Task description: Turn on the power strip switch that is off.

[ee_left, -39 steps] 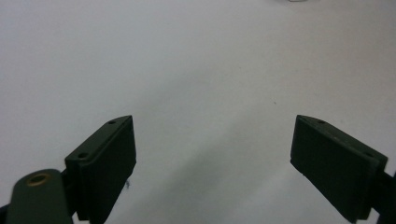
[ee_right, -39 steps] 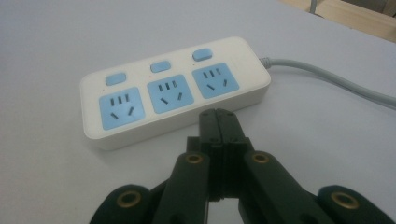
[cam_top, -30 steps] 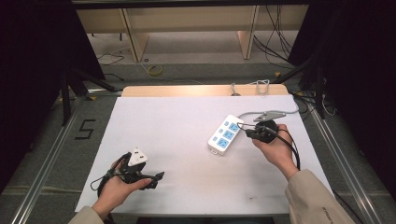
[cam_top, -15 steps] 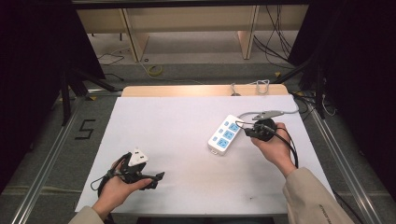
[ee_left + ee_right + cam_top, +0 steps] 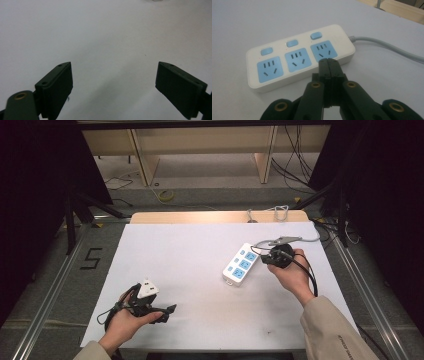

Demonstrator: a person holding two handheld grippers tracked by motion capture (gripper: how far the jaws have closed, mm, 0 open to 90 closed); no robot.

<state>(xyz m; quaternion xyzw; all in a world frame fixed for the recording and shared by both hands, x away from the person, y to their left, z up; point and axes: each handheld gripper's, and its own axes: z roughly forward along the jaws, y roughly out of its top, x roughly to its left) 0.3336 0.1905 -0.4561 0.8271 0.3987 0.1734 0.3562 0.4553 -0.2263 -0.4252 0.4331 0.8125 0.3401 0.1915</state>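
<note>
A power strip [image 5: 241, 265] is lying on the right half of the white, matte worktop [image 5: 200, 270]: a rounded white plastic block with three blue socket faces and three blue switches [image 5: 292, 43] along one side. Its grey cord [image 5: 387, 47] is trailing off from one end across the sheet. The right tongs [image 5: 328, 62] are resting pressed together, empty, their black tips just at the strip's edge by the end socket. The left tongs [image 5: 113, 82] are standing wide apart over bare worktop near the front left, well apart from the strip. Nothing is lying between them.
</note>
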